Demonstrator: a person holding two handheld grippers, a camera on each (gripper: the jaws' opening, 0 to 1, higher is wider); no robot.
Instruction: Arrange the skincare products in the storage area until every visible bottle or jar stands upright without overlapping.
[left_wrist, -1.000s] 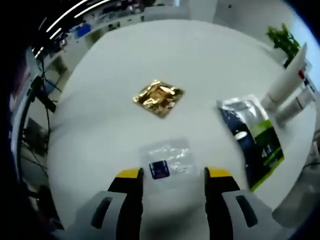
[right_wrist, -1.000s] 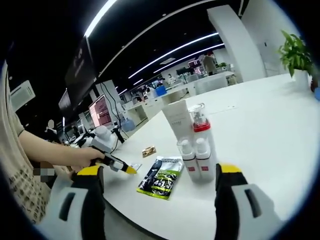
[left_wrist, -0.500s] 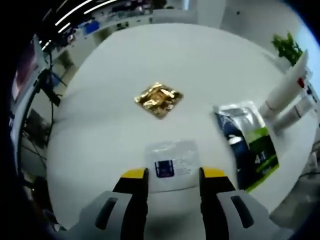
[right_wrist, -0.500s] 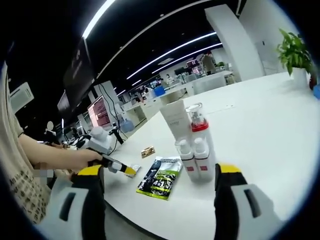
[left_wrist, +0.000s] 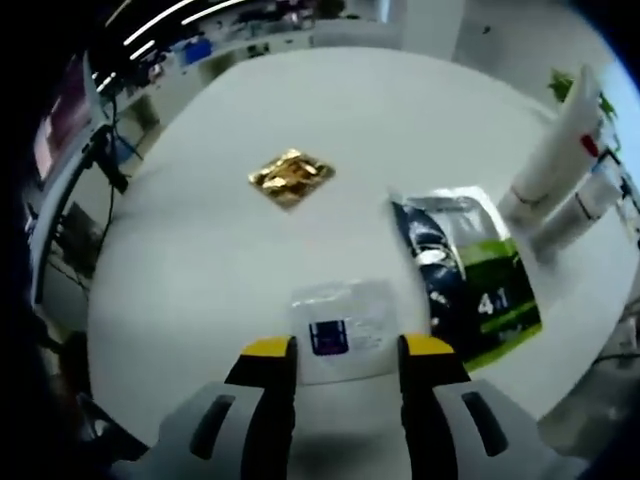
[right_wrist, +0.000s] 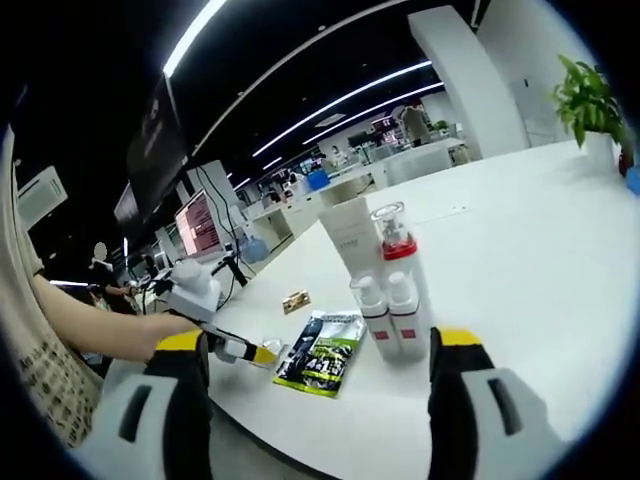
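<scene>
Landmark: clear sachet (left_wrist: 340, 328) with a dark purple label, flat on the white counter (left_wrist: 200, 240).
Left claw (left_wrist: 336, 352): jaws apart, straddling the near edge of the sachet, not pinching it; tilted down toward the counter.
Key relation: sachet directly ahead of the left claw, between the yellow tips, its longer side running roughly across the gap; closest of the two claws by far.
Dark and green pouch (left_wrist: 462, 275): flat, just right of the sachet, long axis pointing away.
Gold foil packet (left_wrist: 291, 177): flat, beyond the sachet, well apart.
Bottles (right_wrist: 390, 315): two small white ones with red bands, upright, touching; beyond the pouch from the sachet.
White tube (right_wrist: 349, 240) and clear-capped pump bottle (right_wrist: 391, 245): upright just behind them.
Right claw (right_wrist: 315, 352): jaws wide apart, gripping nothing, held level, well back from the sachet.
Left claw seen from the right: (right_wrist: 262, 352) at the sachet, in a hand (right_wrist: 150, 328).
</scene>
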